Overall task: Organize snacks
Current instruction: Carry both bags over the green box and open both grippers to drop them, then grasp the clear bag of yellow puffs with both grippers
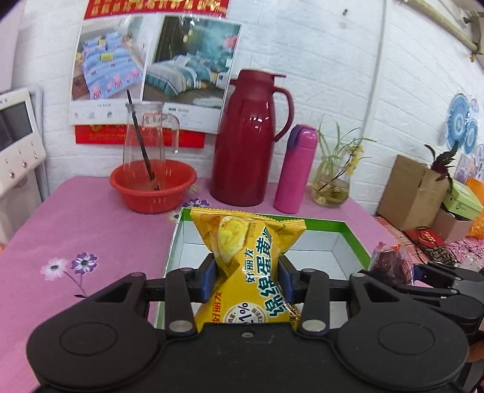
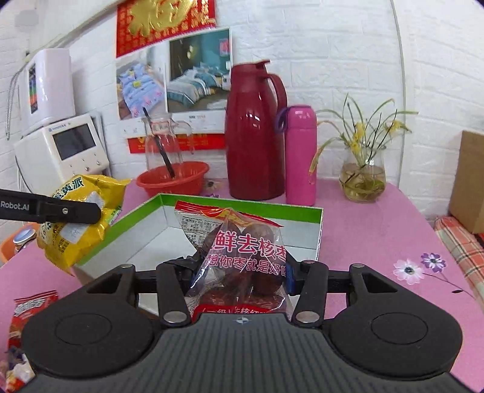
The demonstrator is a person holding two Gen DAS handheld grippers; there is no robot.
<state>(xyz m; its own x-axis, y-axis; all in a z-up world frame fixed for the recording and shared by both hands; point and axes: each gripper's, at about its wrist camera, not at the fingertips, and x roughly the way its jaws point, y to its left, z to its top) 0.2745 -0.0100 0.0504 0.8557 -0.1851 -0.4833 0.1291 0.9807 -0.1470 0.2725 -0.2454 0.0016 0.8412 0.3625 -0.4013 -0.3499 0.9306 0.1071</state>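
Hovering near the green-rimmed box [image 1: 357, 238], my left gripper [image 1: 247, 279] pinched the yellow pie packet [image 1: 248, 257]; right gripper [image 2: 239, 272] clamped wide on the date bag [image 2: 242, 260].

This is a lived-in room of a home, and the dark red thermos jug [image 2: 252, 133] standing on the counter [image 2: 378, 229] is a good landmark for reading it. The counter wears a pink cloth printed with flowers. Just right of the jug stands a pink flask [image 2: 300, 155], and further right a glass vase of green stems with yellow blooms [image 2: 363, 172]. Left of the jug a clear glass pitcher [image 2: 163, 145] sits in a red plastic basin [image 2: 174, 178]. Behind the jug, a white brick-pattern wall carries bedding posters [image 2: 174, 78] and a red and gold banner [image 2: 165, 21]. Far left of the jug stands a white appliance with a screen [image 2: 63, 151].
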